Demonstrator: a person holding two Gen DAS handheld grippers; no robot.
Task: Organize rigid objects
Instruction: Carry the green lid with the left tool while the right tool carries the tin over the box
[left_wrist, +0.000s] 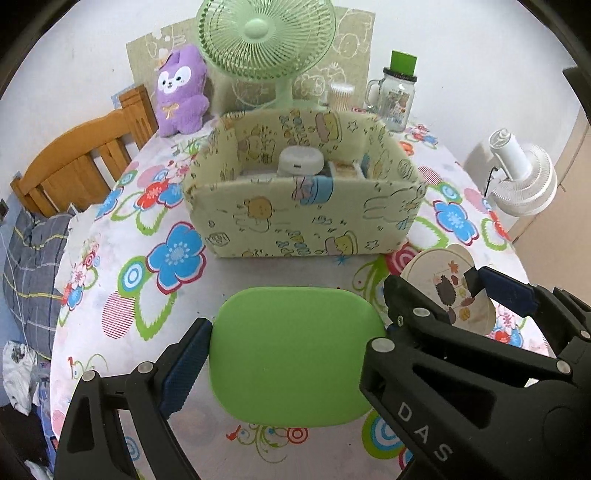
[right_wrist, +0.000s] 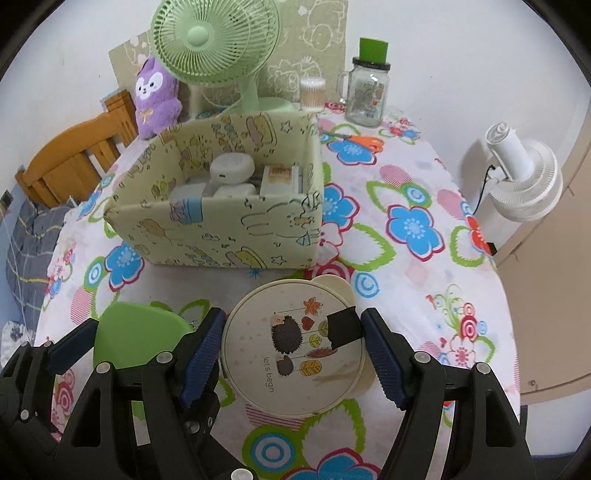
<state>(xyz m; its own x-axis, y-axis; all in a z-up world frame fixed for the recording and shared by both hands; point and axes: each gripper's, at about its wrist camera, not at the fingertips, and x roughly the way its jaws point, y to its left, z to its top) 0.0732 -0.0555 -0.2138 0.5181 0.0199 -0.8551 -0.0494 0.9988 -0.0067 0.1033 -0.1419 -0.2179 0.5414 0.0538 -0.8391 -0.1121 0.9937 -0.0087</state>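
Left wrist view shows the left gripper clamped wide on a rounded green plastic case, the right gripper gripping a round cream hedgehog-print tin, both short of the partly filled yellow cartoon-print storage box, so two remain.

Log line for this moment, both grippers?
left gripper: holds green lid | right gripper: holds hedgehog tin | box: ahead
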